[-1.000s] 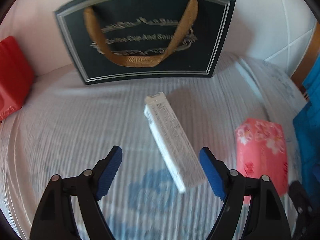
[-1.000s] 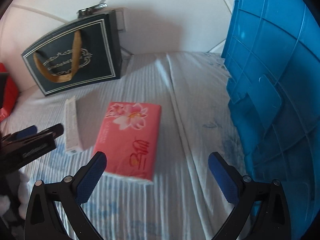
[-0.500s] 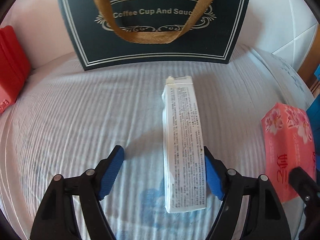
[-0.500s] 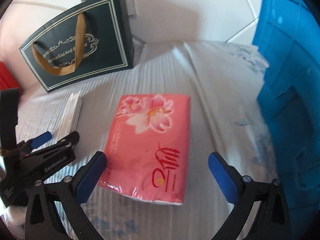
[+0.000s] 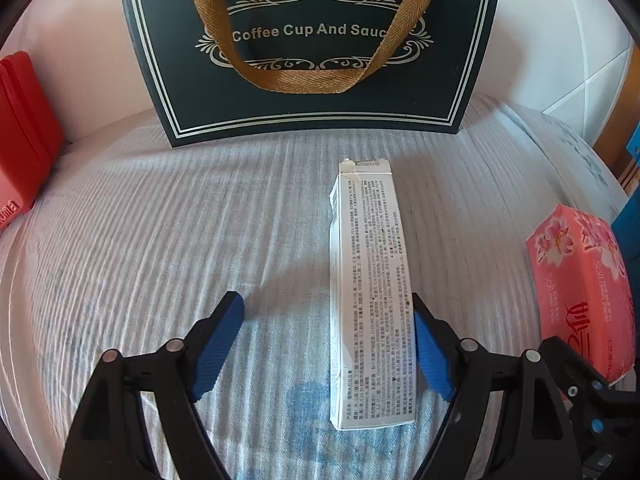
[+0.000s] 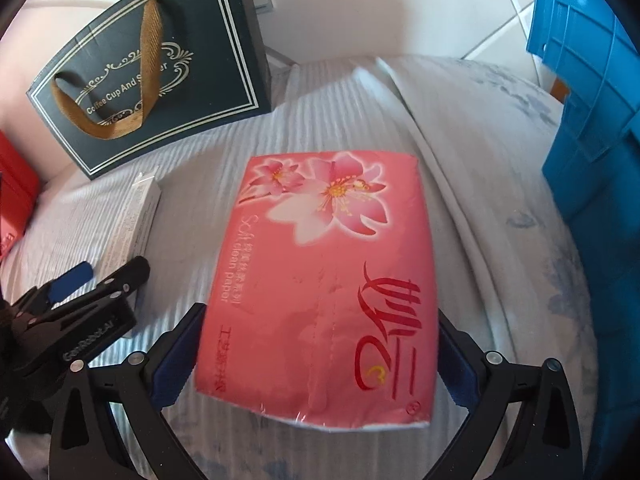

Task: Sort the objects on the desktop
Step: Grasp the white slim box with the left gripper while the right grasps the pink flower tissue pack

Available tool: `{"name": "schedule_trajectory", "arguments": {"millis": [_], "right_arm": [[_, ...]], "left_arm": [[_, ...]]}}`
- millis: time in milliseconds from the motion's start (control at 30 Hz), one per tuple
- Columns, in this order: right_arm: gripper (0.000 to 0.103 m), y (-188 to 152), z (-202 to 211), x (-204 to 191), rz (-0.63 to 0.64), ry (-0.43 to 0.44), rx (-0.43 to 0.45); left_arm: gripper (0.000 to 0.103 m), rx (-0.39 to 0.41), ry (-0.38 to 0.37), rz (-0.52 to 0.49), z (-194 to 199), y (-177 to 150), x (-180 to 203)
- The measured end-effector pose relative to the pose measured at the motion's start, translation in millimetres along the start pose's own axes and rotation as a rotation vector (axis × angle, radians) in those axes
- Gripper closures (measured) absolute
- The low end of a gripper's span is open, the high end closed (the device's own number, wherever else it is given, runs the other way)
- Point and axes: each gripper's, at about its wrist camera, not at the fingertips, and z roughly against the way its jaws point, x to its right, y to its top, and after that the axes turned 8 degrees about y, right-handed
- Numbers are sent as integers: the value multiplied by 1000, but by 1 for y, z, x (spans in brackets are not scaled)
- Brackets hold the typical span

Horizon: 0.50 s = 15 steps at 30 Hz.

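Observation:
A long white printed box (image 5: pixel 370 296) lies on the white ribbed cloth (image 5: pixel 160 240), its near half between the fingers of my left gripper (image 5: pixel 326 344). The jaws are open; the right pad (image 5: pixel 430 354) touches the box's side and the left pad (image 5: pixel 216 344) stands well clear. A pink tissue pack (image 6: pixel 332 276) lies flat between the fingers of my right gripper (image 6: pixel 316 360), which is open around it, pads close to both sides. The pack also shows in the left wrist view (image 5: pixel 584 292), the white box in the right wrist view (image 6: pixel 138 216).
A dark gift bag (image 5: pixel 312 52) with a brown ribbon handle stands at the back against the wall. A red box (image 5: pixel 24 136) sits at the far left. A blue plastic crate (image 6: pixel 592 160) stands at the right. The left gripper (image 6: pixel 76 312) shows beside the pack.
Both grippers moved forward and down. The white box now lies between the left fingers, the pink pack between the right fingers. Both stayed open.

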Motion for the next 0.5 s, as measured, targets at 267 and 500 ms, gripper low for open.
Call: {"name": "schedule_trajectory", "arguments": {"millis": [267,500], "right_arm": [[0,-9,-3,8,7,21,63],[20,-10,11,0,40,-6,78]], "left_arm": [[59,-19,-23,-6,7,-6,1],[69,-31,-25,-9,23,-22,-3]]}}
